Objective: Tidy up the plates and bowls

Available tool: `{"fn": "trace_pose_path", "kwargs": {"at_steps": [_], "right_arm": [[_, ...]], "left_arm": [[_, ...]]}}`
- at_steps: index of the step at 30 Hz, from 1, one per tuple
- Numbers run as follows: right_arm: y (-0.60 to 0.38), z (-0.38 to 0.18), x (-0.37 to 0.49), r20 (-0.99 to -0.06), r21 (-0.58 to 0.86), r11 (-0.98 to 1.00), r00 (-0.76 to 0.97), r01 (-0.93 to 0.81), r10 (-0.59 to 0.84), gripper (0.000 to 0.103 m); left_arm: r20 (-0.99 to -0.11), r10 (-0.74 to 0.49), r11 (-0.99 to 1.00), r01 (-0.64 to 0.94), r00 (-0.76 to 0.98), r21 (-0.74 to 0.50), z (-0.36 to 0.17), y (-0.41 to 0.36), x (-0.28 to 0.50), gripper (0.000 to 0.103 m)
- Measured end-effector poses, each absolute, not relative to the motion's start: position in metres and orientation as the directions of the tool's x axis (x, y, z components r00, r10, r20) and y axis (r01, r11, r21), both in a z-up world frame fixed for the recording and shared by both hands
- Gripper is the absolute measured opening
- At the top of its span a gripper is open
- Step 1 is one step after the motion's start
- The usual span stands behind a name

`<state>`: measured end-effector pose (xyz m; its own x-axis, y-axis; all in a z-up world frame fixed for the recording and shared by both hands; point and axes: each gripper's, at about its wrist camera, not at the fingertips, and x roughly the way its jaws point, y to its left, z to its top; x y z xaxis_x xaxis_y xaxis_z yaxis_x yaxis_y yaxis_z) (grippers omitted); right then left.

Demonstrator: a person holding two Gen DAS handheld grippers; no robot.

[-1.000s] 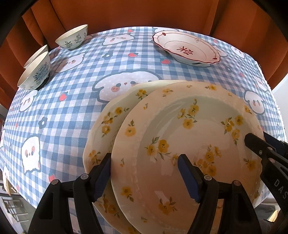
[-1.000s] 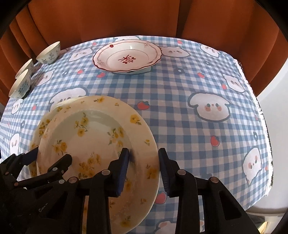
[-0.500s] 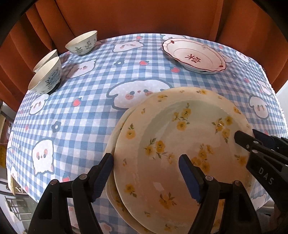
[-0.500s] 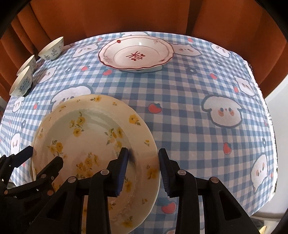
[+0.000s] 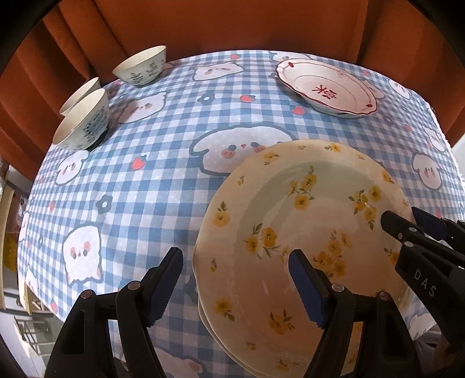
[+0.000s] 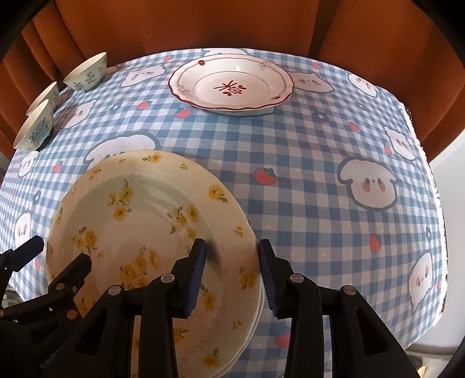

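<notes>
Top plate (image 5: 305, 232) settled square on lower plate; right hand-held gripper (image 6: 232, 261) just opened, straddling its right rim; left hand-held gripper (image 5: 235, 276) wide.

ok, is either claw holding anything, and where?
Nothing held. Right claw has just been opening, rim of the yellow-flower plate loose between its jaws; left claw open astride the opposite rim.

Stacked yellow-flowered plates (image 5: 290, 232) between open left gripper (image 5: 235, 279) fingers (image 5: 162, 285)

You're working in a home dining spot: a tabletop (image 6: 305, 162) under a blue gingham cartoon-animal cloth, rust-orange curtains (image 6: 232, 23) behind it, flowered plates (image 6: 151, 232) and small bowls (image 5: 139, 69) laid out.
</notes>
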<state>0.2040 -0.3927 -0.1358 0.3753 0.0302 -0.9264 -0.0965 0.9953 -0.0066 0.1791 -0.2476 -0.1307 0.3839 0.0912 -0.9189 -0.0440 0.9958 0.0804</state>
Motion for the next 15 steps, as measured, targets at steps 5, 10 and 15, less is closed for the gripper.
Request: {"fn": "trace_pose_path", "kwargs": {"at_steps": [5, 10, 15], "right_arm": [[-0.393, -0.133, 0.204, -0.932, 0.010, 0.999, 0.361, -0.035, 0.022, 0.048], [-0.388, -0.116, 0.203, -0.931, 0.034, 0.999, 0.363, 0.022, 0.023, 0.052], [-0.372, -0.094, 0.209, -0.911, 0.051, 0.999, 0.411, 0.015, 0.040, 0.067]], "left_arm": [[-0.925, 0.036, 0.999, 0.006, 0.378, 0.041, -0.126, -0.241, 0.185, 0.078], [-0.921, -0.011, 0.998, 0.062, 0.389, 0.014, -0.111, -0.234, 0.192, 0.086], [-0.898, -0.050, 0.995, 0.099, 0.437, -0.007, -0.091, -0.228, 0.211, 0.091]]}}
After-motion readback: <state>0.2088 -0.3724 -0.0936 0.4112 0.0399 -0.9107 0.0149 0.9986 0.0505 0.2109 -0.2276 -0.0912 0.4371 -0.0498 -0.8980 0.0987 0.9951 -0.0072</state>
